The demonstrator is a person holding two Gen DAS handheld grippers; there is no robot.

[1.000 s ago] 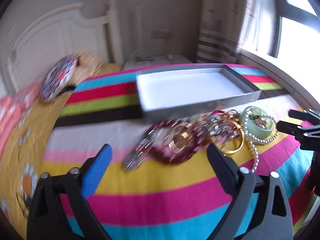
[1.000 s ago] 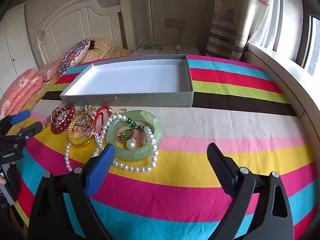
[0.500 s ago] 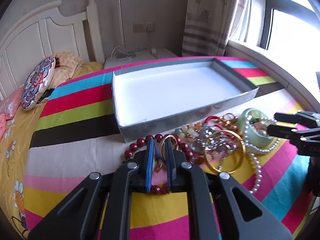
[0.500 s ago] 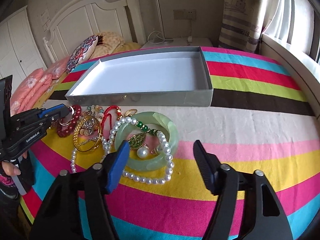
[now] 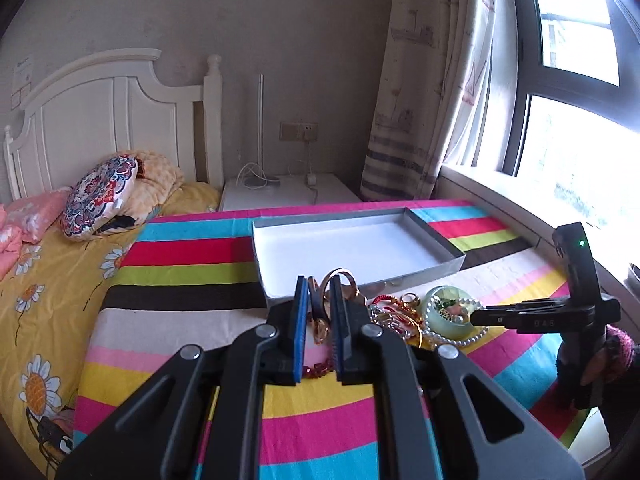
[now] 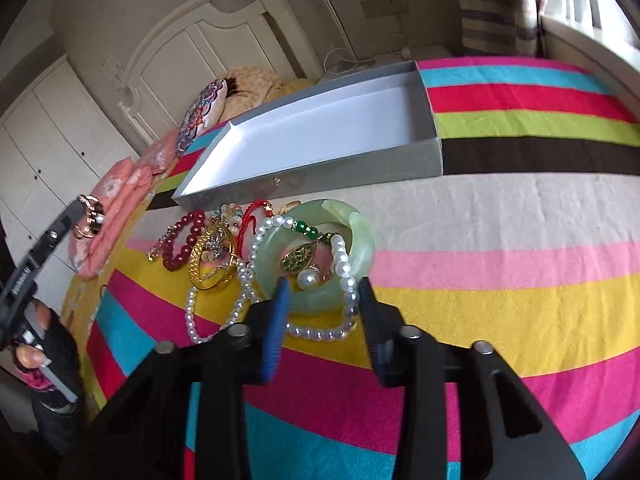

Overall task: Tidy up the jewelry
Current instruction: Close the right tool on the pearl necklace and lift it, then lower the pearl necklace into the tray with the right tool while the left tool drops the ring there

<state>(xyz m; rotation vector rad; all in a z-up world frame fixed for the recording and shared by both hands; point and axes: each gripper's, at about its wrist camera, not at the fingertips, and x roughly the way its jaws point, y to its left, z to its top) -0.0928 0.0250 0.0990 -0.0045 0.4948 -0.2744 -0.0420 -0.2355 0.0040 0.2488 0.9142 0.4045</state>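
Left gripper, lower centre of its view, tilts slightly downward, jaws clamped on gold rings now lifted off the striped bedspread. Right gripper, angled steeply down, is closing from wide apart; the smooth jade bangle and pearl strand lie between its jaws. Grey cardboard box sits mid-frame.

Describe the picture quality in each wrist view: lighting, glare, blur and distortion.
Left wrist view: the bright window at right is blown out to white glare, the beige back wall looks dim, and the striped bedspread curves with the fisheye. Right wrist view: even daylight without harsh glare, the pale green jade bangle is sharp, the grey shallow cardboard box looks bowed and tilted, and the corners are dark.
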